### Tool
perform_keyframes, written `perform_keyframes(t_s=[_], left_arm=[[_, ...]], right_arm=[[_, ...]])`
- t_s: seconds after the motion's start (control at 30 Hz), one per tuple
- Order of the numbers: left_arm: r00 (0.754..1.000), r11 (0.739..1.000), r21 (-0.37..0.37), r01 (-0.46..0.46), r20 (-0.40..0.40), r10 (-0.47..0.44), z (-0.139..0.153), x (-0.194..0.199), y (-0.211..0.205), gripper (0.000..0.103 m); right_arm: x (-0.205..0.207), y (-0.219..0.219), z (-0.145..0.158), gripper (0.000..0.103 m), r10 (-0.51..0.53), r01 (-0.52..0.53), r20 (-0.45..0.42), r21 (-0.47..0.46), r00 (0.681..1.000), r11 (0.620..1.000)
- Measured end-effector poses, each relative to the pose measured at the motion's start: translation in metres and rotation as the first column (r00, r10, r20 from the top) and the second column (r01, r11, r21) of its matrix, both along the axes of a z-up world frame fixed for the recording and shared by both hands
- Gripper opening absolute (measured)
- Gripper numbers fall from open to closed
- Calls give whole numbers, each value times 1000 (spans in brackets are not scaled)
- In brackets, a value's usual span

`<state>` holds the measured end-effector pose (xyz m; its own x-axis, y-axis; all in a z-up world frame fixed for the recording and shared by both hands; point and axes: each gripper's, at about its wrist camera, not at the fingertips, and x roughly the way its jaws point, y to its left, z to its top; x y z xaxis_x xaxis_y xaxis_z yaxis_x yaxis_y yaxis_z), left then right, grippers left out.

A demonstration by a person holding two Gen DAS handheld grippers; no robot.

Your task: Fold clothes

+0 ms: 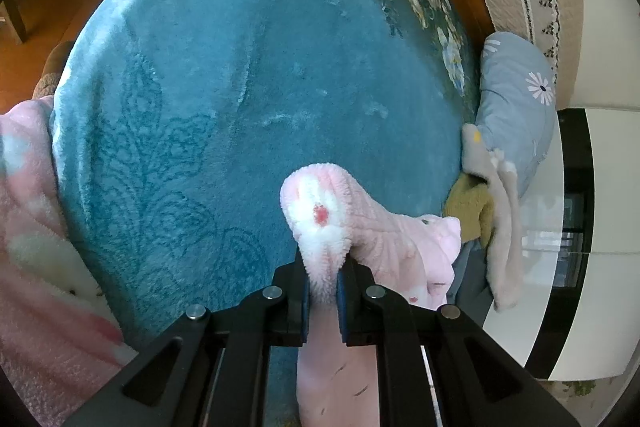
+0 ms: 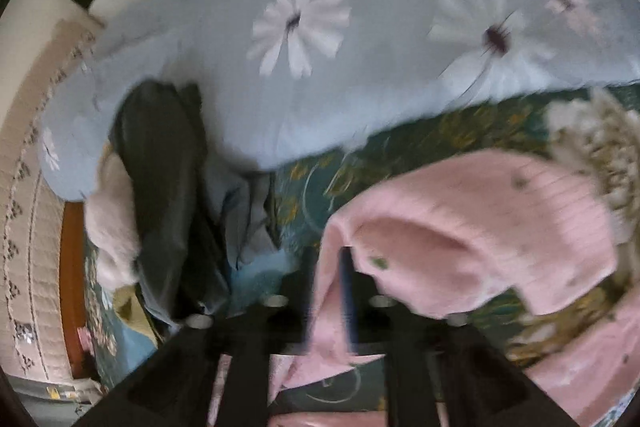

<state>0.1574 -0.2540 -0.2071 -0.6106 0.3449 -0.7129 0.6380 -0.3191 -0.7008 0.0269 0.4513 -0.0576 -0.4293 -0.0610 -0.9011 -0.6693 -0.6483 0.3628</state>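
Observation:
A pink fleece garment [image 1: 380, 227] with a white flower patch lies at the near right of a teal plush blanket [image 1: 240, 67]. My left gripper [image 1: 322, 263] is shut on a fold of its cuff, and the cloth bulges up between the fingers. In the blurred right wrist view the same pink garment [image 2: 480, 219] hangs in a raised hump over the dark green flowered part of the blanket [image 2: 400, 155]. A strip of it runs down between the fingers of my right gripper [image 2: 328, 259], which is shut on it.
A pale blue pillow with daisies [image 2: 360, 67] lies behind the garment, also seen as the blue pillow [image 1: 516, 95]. A dark garment [image 2: 160, 167], a grey garment [image 1: 504, 227] and a yellow-green one [image 1: 472, 211] are piled beside it. A pink flowered fleece [image 1: 32, 227] lies at the left. A white cabinet [image 1: 580, 187] stands beyond the bed edge.

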Motion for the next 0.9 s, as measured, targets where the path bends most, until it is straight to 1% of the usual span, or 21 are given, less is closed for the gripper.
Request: perform_keyframes(t_s=[0.03, 0.13, 0.23, 0.27, 0.43, 0.5, 0.53, 0.57, 0.63, 0.7, 0.8, 0.83, 0.87, 0.9], left_arm=[[1000, 1000, -1, -2, 2, 2, 0, 0, 0, 11], [1000, 1000, -3, -8, 9, 8, -1, -1, 1, 11], [1000, 1000, -3, -11, 17, 11, -3, -2, 1, 11], [1000, 1000, -3, -12, 18, 12, -3, -2, 1, 11], [1000, 1000, -1, -16, 24, 16, -6, -2, 1, 11], [999, 1000, 1, -19, 25, 19, -6, -2, 1, 11], [999, 1000, 1, -20, 25, 20, -7, -2, 1, 11], [999, 1000, 2, -21, 25, 21, -7, -2, 1, 11], [999, 1000, 2, -23, 25, 22, -7, -3, 1, 11], [999, 1000, 4, -24, 26, 24, -8, -3, 1, 11], [999, 1000, 13, -26, 24, 26, -9, -2, 0, 11], [999, 1000, 14, -25, 20, 25, -9, -2, 0, 11], [1000, 1000, 16, -23, 17, 23, -8, -2, 0, 11], [1000, 1000, 16, -20, 13, 20, -8, -2, 0, 11]], right_arm=[[-6, -6, -11, 46, 6, -5, 27, -5, 1000, 1000], [-21, -20, -41, 46, 19, -19, 115, -6, 993, 1000], [-31, -27, -71, 46, 11, -10, 197, -6, 980, 1000], [-35, -28, -77, 46, 10, -10, 208, -3, 978, 1000], [-48, -37, -89, 46, 25, -36, 246, 43, 969, 998], [-47, -37, -95, 44, 9, -26, 284, 56, 959, 998], [-46, -37, -98, 34, 1, -21, 302, 62, 953, 998], [-45, -37, -100, 18, -7, -14, 318, 66, 948, 998], [-37, -32, -98, 9, -34, 24, 304, 35, 952, 999], [-32, -27, -91, 7, -53, 53, 278, 8, 959, 999], [-32, -19, -46, 7, -49, 52, 164, -12, 985, 999], [-33, -18, -25, 7, -32, 34, 116, -10, 993, 999], [-31, -19, 9, 6, 2, -2, 40, 2, 999, 1000], [-24, -22, 37, 6, 39, -38, -29, 18, 999, 999]])
